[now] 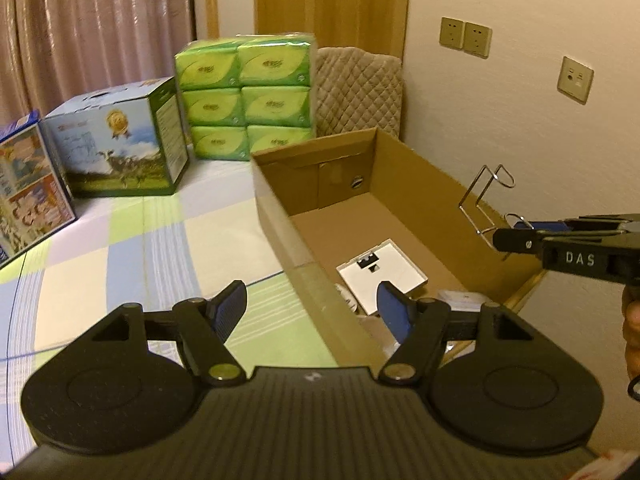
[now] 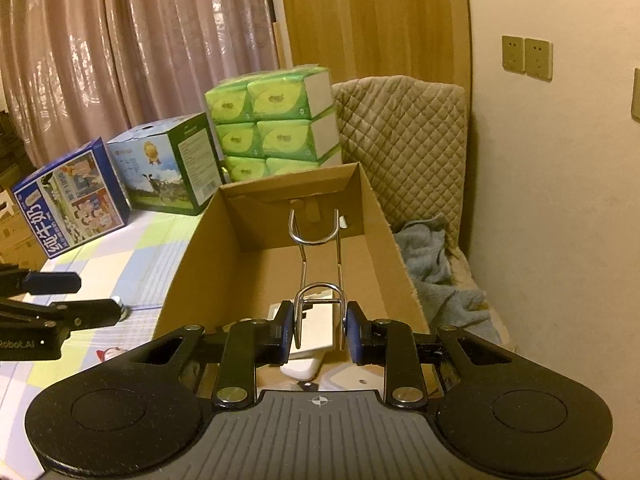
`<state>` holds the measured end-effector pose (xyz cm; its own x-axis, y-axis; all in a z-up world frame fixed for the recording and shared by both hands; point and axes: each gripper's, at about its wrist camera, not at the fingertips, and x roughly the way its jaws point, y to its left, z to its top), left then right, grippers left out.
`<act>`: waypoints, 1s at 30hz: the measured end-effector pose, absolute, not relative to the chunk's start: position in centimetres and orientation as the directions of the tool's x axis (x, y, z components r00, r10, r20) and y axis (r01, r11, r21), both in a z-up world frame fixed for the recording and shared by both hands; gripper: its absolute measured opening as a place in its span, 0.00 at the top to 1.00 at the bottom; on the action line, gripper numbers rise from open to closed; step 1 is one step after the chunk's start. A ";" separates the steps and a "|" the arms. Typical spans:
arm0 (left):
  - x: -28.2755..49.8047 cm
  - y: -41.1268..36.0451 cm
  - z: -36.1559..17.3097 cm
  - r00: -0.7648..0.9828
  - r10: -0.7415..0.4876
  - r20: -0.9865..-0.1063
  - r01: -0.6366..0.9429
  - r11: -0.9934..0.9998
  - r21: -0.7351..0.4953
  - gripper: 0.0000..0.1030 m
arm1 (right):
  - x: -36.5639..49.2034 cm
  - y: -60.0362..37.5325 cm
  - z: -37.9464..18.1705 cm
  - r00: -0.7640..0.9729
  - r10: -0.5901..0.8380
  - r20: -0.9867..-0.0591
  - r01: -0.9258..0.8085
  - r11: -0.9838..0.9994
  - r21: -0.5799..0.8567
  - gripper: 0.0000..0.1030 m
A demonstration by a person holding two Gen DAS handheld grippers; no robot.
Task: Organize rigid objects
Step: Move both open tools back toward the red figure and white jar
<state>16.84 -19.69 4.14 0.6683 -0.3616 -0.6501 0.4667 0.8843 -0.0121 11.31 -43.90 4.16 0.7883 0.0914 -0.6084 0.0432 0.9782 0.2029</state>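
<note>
Right gripper clamps wire rack over cardboard box, likely to drop it in; left gripper wide open, empty, standing by.

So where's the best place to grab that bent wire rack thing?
By its looped end, as the right gripper does now: fingers squeeze the wire rack across the loop's two parallel sides, coming end-on along its length. The far hoop is rounder and likelier to slip.
</note>
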 end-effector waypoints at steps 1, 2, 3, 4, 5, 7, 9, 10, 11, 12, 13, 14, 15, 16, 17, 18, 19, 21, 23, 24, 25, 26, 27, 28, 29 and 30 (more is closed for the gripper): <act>16.7 -19.4 4.1 0.669 -0.358 -0.651 0.462 0.887 -0.013 0.34 | 11.4 -43.8 4.1 0.788 0.093 -0.609 0.041 0.978 0.204 0.77; 16.6 -19.1 4.0 0.669 -0.356 -0.652 0.458 0.889 -0.015 0.34 | 11.4 -43.7 4.2 0.788 0.096 -0.608 0.039 0.978 0.205 0.77; 16.5 -18.8 4.0 0.671 -0.354 -0.652 0.453 0.891 -0.017 0.34 | 11.4 -43.6 4.2 0.789 0.099 -0.606 0.038 0.977 0.208 0.77; 16.5 -18.5 4.0 0.673 -0.351 -0.651 0.447 0.894 -0.019 0.34 | 11.5 -43.5 4.2 0.792 0.100 -0.603 0.039 0.976 0.213 0.77; 16.4 -18.1 3.9 0.675 -0.348 -0.650 0.441 0.897 -0.023 0.34 | 11.7 -43.5 4.3 0.795 0.101 -0.599 0.041 0.975 0.219 0.77; 16.3 -17.4 3.9 0.680 -0.342 -0.648 0.429 0.903 -0.026 0.34 | 12.1 -43.8 4.2 0.802 0.128 -0.584 0.030 0.967 0.254 0.76; 16.1 -16.5 3.9 0.688 -0.329 -0.647 0.414 0.910 -0.022 0.34 | 12.3 -44.3 4.3 0.809 0.142 -0.570 0.042 0.954 0.297 0.53; 16.0 -16.0 3.8 0.694 -0.319 -0.645 0.405 0.914 -0.017 0.34 | 12.2 -44.5 4.5 0.823 0.124 -0.555 0.062 0.950 0.305 0.29; 15.8 -15.5 3.8 0.700 -0.309 -0.644 0.395 0.919 -0.011 0.34 | 11.9 -44.7 4.7 0.835 0.115 -0.539 0.070 0.948 0.310 0.26; 15.7 -14.9 3.7 0.705 -0.297 -0.644 0.385 0.923 -0.004 0.34 | 11.7 -44.9 5.0 0.842 0.116 -0.527 0.067 0.946 0.317 0.26; 15.6 -14.3 3.6 0.709 -0.284 -0.645 0.375 0.927 0.004 0.34 | 11.5 -44.8 5.2 0.844 0.117 -0.524 0.066 0.946 0.318 0.26; 15.5 -13.7 3.5 0.712 -0.272 -0.647 0.365 0.931 0.010 0.34 | 11.3 -44.7 5.4 0.844 0.117 -0.524 0.064 0.947 0.314 0.26; 15.4 -12.9 3.4 0.715 -0.259 -0.649 0.352 0.936 0.014 0.34 | 11.1 -44.5 5.6 0.843 0.118 -0.524 0.059 0.949 0.309 0.26; 15.2 -12.1 3.3 0.719 -0.245 -0.650 0.336 0.942 0.017 0.34 | 10.8 -44.3 5.8 0.844 0.122 -0.522 0.051 0.951 0.305 0.26; 15.1 -11.3 3.2 0.721 -0.235 -0.652 0.324 0.946 0.018 0.34 | 10.6 -43.9 6.0 0.846 0.123 -0.519 0.045 0.953 0.299 0.26; 14.9 -10.4 3.2 0.724 -0.222 -0.653 0.308 0.951 0.018 0.34 | 10.4 -43.6 6.2 0.848 0.122 -0.516 0.041 0.955 0.294 0.26; 14.7 -9.5 3.2 0.728 -0.209 -0.653 0.293 0.956 0.021 0.34 | 10.1 -43.2 6.4 0.850 0.126 -0.512 0.034 0.956 0.293 0.26; 14.4 -7.9 3.2 0.733 -0.180 -0.656 0.264 0.964 0.031 0.34 | 9.7 -42.2 7.0 0.855 0.140 -0.500 0.017 0.955 0.296 0.26; 13.9 -6.1 3.2 0.738 -0.152 -0.657 0.231 0.972 0.035 0.34 | 9.3 -41.0 7.6 0.859 0.155 -0.488 -0.006 0.956 0.293 0.26; 13.7 -5.3 3.2 0.741 -0.140 -0.657 0.215 0.976 0.035 0.34 | 9.0 -40.2 8.0 0.862 0.167 -0.480 -0.022 0.956 0.293 0.26; 13.5 -4.4 3.3 0.743 -0.127 -0.657 0.199 0.979 0.036 0.34 | 8.8 -39.5 8.3 0.864 0.178 -0.471 -0.036 0.955 0.294 0.26; 13.3 -3.7 3.3 0.745 -0.115 -0.657 0.186 0.982 0.039 0.34 | 8.5 -38.8 8.6 0.867 0.190 -0.460 -0.052 0.954 0.295 0.26; 13.0 -3.0 3.4 0.748 -0.105 -0.655 0.174 0.984 0.041 0.34 | 8.3 -38.1 8.8 0.869 0.201 -0.452 -0.066 0.953 0.296 0.26; 12.8 -2.3 3.5 0.750 -0.095 -0.655 0.163 0.986 0.043 0.34 | 8.2 -37.2 9.0 0.869 0.217 -0.445 -0.086 0.952 0.295 0.26; 12.7 -1.8 3.5 0.751 -0.089 -0.655 0.155 0.987 0.044 0.34 | 8.1 -36.3 9.2 0.866 0.235 -0.441 -0.110 0.950 0.291 0.26; 12.4 -1.3 3.5 0.752 -0.082 -0.653 0.148 0.988 0.046 0.34 | 8.1 -35.2 9.4 0.863 0.253 -0.438 -0.132 0.948 0.288 0.26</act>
